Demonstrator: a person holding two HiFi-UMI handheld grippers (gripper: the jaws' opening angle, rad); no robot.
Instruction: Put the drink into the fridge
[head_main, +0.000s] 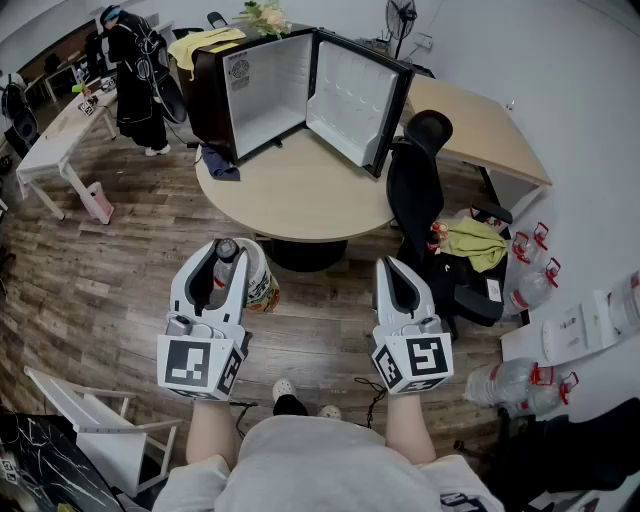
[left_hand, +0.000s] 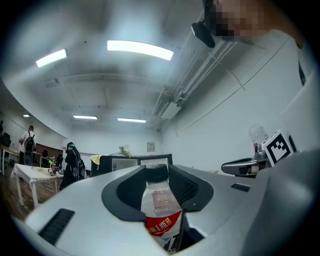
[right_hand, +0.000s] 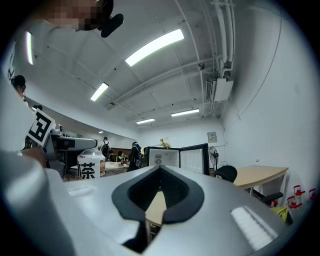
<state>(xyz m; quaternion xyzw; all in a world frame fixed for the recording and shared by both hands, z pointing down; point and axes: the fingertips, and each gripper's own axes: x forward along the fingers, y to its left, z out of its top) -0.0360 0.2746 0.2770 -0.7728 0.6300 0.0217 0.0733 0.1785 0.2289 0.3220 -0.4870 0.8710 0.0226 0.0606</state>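
Observation:
A clear drink bottle (head_main: 259, 281) with a black cap and a red and white label (left_hand: 159, 206) stands upright between the jaws of my left gripper (head_main: 226, 252), which is shut on it. The left gripper view shows the cap level with the jaw tips (left_hand: 156, 170). My right gripper (head_main: 392, 264) is beside it, shut and empty, its tips meeting (right_hand: 160, 169). Both are held over the wooden floor, short of the round table (head_main: 300, 195). On that table stands the black mini fridge (head_main: 265, 95), its door (head_main: 355, 100) swung wide to the right and its white inside bare.
A black office chair (head_main: 420, 190) stands right of the round table, with a wooden desk (head_main: 485, 130) behind it. Several large water bottles (head_main: 530, 275) lie on the floor at right. A person in black (head_main: 135, 80) stands by a white table (head_main: 55, 135) at far left.

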